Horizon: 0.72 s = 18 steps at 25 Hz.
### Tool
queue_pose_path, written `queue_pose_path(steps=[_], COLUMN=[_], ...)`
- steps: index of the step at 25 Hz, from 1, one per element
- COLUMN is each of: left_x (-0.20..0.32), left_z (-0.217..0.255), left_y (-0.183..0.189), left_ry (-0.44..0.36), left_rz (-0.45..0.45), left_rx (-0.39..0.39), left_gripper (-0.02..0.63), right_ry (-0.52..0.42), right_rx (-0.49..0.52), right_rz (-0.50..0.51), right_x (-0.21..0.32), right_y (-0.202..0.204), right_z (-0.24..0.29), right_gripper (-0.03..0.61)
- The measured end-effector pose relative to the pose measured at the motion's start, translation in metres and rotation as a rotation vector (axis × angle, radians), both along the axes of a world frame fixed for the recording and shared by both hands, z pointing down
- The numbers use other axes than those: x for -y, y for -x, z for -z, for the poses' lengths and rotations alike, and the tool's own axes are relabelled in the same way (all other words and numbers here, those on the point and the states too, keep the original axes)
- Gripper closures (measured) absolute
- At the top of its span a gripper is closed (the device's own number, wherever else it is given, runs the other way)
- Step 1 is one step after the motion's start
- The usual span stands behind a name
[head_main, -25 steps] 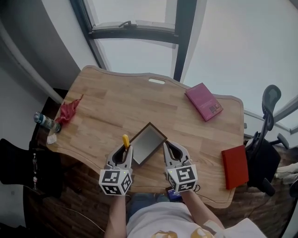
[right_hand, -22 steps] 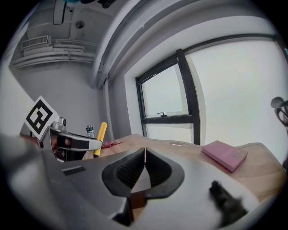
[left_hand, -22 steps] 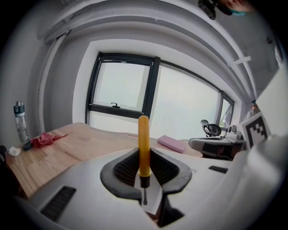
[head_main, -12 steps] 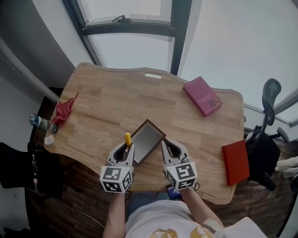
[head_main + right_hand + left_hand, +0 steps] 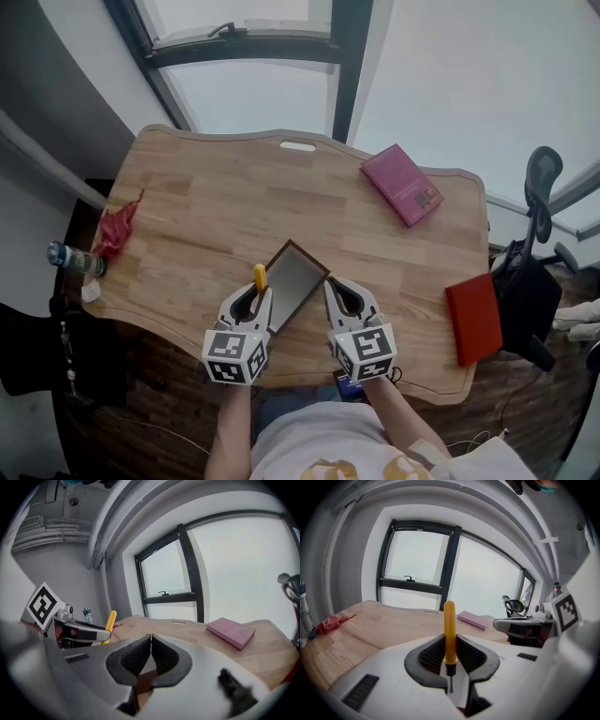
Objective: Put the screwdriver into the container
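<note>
My left gripper (image 5: 254, 302) (image 5: 449, 654) is shut on a yellow-handled screwdriver (image 5: 449, 630) (image 5: 260, 277). The handle sticks out past the jaws, and the thin metal tip points back toward the gripper body. A flat open container (image 5: 293, 281) with a brown rim and grey inside lies on the wooden table (image 5: 225, 206) just right of the left jaws. My right gripper (image 5: 339, 295) (image 5: 150, 654) hovers at the container's right near corner, jaws closed with nothing between them. In the right gripper view the screwdriver (image 5: 109, 626) shows at the left.
A pink book (image 5: 403, 185) lies at the far right of the table and a red book (image 5: 472, 318) at the right edge. A red cloth (image 5: 114, 230) and a bottle (image 5: 73, 261) are at the left edge. An office chair (image 5: 534, 272) stands right of the table.
The head view has drifted, so the table sits a little lower and further left in frame. Both grippers and the screwdriver keep their places beside the container.
</note>
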<state>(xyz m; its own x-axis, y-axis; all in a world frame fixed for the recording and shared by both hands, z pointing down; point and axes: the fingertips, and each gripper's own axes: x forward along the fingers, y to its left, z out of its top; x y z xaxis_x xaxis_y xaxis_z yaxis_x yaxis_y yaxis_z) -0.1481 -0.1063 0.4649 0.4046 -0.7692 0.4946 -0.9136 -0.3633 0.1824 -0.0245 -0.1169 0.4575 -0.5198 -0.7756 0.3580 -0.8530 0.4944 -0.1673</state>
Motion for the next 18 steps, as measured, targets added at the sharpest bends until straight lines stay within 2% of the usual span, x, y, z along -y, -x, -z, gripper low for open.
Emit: queue_pose_path(steps=[18], left_x=[0.015], left_z=[-0.042], left_y=[-0.017], left_ry=[0.091], left_rz=[-0.098], left_rx=[0.012], left_gripper=[0.535], right_ry=[0.082], right_rx=[-0.015], right_rz=[-0.042], right_x=[0.009], right_y=[-0.002], right_z=[-0.035], right_gripper=[0.546])
